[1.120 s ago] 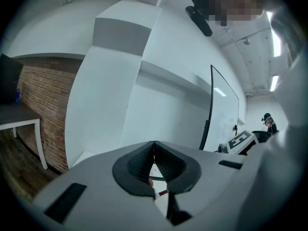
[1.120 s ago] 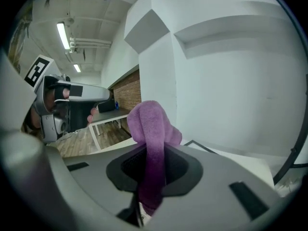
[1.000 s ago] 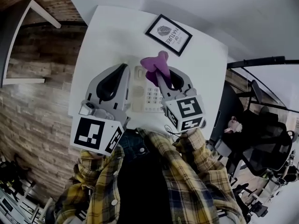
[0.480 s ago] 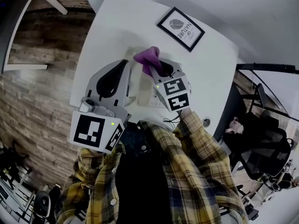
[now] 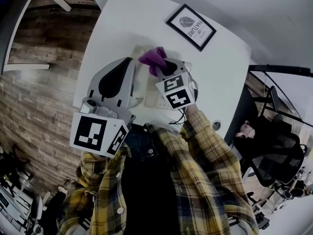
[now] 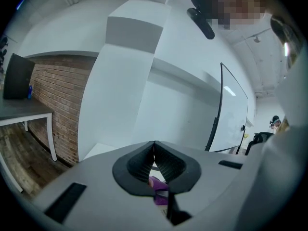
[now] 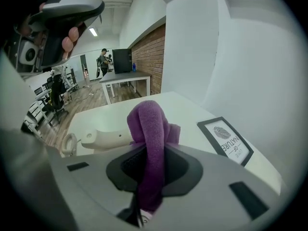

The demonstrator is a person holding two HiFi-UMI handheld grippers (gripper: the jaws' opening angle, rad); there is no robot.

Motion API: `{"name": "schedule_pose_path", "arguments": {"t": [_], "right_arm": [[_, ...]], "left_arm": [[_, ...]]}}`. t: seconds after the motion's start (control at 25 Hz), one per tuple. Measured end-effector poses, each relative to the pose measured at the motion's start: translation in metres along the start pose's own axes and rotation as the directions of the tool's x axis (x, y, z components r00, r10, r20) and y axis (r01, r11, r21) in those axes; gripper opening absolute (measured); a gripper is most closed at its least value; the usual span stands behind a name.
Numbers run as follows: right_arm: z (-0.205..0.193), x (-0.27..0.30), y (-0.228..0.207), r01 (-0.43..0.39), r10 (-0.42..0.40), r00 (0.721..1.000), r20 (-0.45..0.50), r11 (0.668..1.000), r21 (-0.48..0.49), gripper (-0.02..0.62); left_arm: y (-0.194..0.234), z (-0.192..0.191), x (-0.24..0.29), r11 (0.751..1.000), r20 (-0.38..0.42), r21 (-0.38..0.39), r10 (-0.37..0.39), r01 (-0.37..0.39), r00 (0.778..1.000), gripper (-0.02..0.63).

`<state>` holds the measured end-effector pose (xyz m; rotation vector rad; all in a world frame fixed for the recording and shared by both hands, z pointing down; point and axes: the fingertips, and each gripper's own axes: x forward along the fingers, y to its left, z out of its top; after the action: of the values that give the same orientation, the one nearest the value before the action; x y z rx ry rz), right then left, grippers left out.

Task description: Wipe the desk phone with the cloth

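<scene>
Right gripper [image 7: 151, 165] pinches the purple cloth [image 7: 147, 124], whose folded hump sticks out ahead of the jaws, ready, I'd say, to rub the desk phone [image 7: 103, 137] lying just beyond on the white desk [image 5: 112, 23]. Left gripper [image 6: 154, 150], jaws pressed together on nothing, hangs beside the phone, perhaps to steady it. Farther back a framed print [image 7: 226, 139] lies clear, and only the coiled cord [image 7: 70, 144] looks likely to snag.
</scene>
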<state>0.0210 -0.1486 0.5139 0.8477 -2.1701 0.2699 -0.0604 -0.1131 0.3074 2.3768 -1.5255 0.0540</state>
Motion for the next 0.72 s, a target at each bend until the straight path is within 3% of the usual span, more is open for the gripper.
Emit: {"name": "schedule_pose_path", "arguments": {"t": [0.36, 0.72], "right_arm": [[-0.010, -0.002, 0.019, -0.048, 0.049, 0.998, -0.037, 0.999, 0.023, 0.066], [-0.018, -0.012, 0.027, -0.073, 0.073, 0.997, 0.004, 0.992, 0.107, 0.066]], "left_arm": [[-0.005, 0.003, -0.006, 1.000, 0.017, 0.003, -0.011, 0.011, 1.000, 0.015], [-0.009, 0.009, -0.008, 1.000, 0.030, 0.017, -0.023, 0.023, 0.999, 0.014]]}}
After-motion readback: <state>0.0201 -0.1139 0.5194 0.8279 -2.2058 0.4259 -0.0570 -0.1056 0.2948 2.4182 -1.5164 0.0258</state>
